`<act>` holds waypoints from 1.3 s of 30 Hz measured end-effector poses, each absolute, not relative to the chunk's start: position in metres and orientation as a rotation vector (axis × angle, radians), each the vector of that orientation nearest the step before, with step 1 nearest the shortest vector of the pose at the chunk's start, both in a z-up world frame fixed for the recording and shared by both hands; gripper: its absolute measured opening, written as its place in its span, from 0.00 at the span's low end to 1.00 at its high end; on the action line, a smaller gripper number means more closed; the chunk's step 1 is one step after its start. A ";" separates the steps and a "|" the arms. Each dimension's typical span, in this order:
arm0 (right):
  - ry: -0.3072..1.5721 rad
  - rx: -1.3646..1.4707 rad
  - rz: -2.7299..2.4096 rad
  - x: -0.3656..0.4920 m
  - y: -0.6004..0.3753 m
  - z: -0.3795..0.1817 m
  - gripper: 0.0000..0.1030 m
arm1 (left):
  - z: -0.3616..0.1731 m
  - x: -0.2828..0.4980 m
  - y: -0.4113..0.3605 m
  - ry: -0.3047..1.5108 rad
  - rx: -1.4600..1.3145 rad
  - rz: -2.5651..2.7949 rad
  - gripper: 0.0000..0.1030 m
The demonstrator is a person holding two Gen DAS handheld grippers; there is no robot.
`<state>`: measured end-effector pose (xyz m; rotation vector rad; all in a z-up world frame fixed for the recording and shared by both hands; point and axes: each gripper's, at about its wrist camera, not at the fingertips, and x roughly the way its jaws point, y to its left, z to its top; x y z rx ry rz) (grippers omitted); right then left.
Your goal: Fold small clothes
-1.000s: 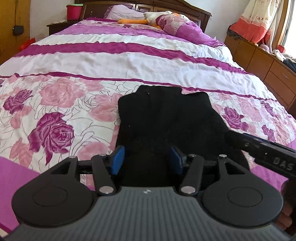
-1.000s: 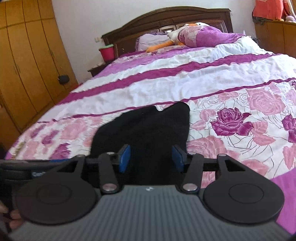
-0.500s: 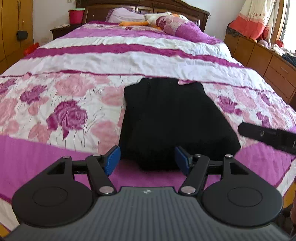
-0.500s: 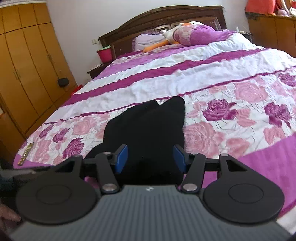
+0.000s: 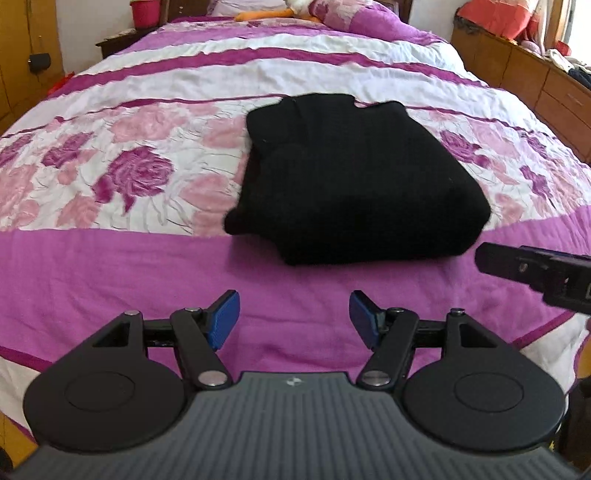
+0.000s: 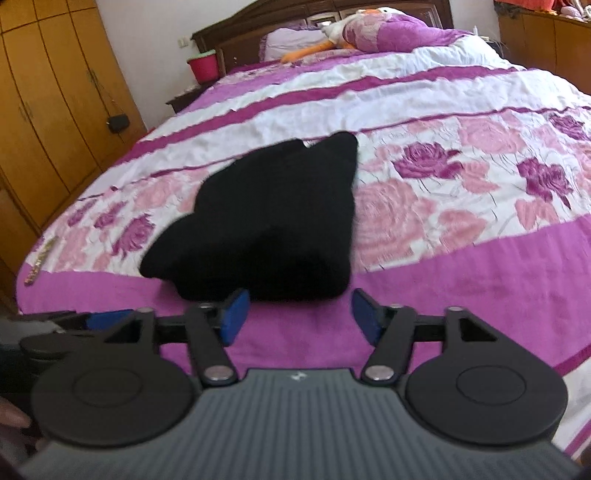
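Observation:
A black garment (image 5: 351, 181) lies folded into a thick rectangle on the purple and pink floral bedspread (image 5: 122, 177). It also shows in the right wrist view (image 6: 266, 229). My left gripper (image 5: 294, 319) is open and empty, hanging short of the garment's near edge over the purple band. My right gripper (image 6: 299, 315) is open and empty, just before the garment's near edge. The right gripper's finger shows at the right edge of the left wrist view (image 5: 535, 266).
Pillows and an orange and white plush toy (image 6: 332, 33) lie at the head of the bed. A red bucket (image 6: 202, 65) stands on a nightstand. Wooden wardrobes (image 6: 48, 92) line the left wall and drawers (image 5: 546, 85) the right.
Both grippers have pulled back from the garment toward the foot of the bed and now sit apart from it, open. The garment stays folded on the bedspread.

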<state>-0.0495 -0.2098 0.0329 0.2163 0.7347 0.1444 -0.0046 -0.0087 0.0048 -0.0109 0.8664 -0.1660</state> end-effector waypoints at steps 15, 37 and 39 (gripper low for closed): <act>0.706 0.173 0.078 -0.061 -0.210 0.008 0.75 | -0.012 -0.003 -0.026 0.859 0.006 -0.062 0.83; 0.723 0.198 0.061 -0.061 -0.207 -0.001 0.75 | -0.015 -0.007 -0.030 0.851 0.010 -0.046 0.84; 0.725 0.197 0.065 -0.061 -0.206 -0.002 0.75 | -0.016 -0.006 -0.028 0.858 -0.008 -0.050 0.84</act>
